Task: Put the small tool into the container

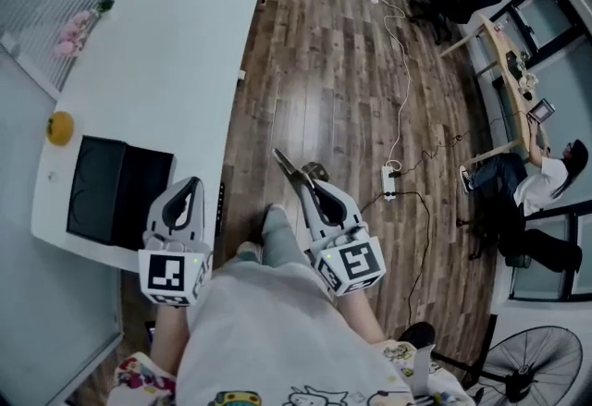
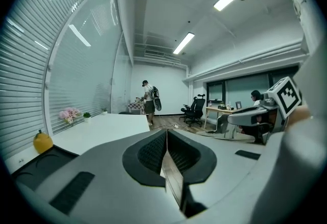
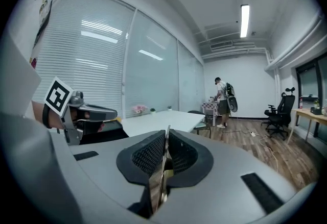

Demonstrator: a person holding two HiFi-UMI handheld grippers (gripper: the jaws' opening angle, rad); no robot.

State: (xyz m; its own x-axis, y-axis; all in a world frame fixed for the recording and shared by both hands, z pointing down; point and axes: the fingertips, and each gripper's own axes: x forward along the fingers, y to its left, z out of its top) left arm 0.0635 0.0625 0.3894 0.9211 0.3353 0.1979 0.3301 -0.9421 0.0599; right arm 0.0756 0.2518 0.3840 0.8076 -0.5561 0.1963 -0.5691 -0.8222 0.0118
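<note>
Just off the table edge, the right claw pinches the small tool over wood floor (left claw shut).

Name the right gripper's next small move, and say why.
Probably swing the right gripper left toward the black rectangular container on the white table: its jaws grip the thin metal tool over the wooden floor, well apart from that container.
</note>
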